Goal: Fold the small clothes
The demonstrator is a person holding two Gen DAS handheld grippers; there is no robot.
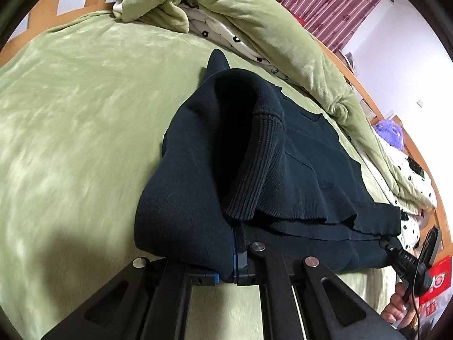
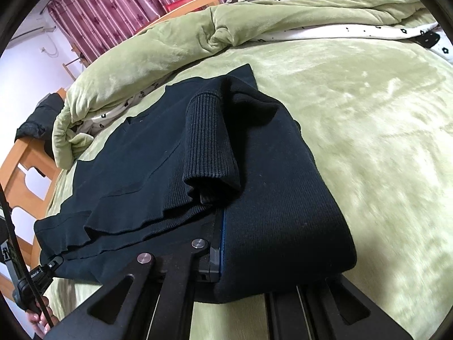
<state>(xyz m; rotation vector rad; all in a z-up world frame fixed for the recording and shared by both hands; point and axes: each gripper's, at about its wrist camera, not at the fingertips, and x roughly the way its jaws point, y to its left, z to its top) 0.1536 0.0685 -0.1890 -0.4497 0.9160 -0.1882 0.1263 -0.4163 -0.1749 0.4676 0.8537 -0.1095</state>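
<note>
Green bedsheet (image 1: 70, 119) carries a dark sweater (image 1: 198, 170), each hand-held gripper (image 1: 236, 252) (image 2: 219, 252) clamped on its hem.

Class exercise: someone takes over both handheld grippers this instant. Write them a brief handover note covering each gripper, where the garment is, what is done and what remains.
Left gripper: shut on the near hem of the dark navy knitted sweater.
Right gripper: shut on the same hem, other side.
Sweater: on the green plush bedspread, beside the bunched green quilt.
Done: sides and ribbed sleeve cuff lie folded over the body.
Left: probably carry the hem forward to fold it in half, then release.
</note>
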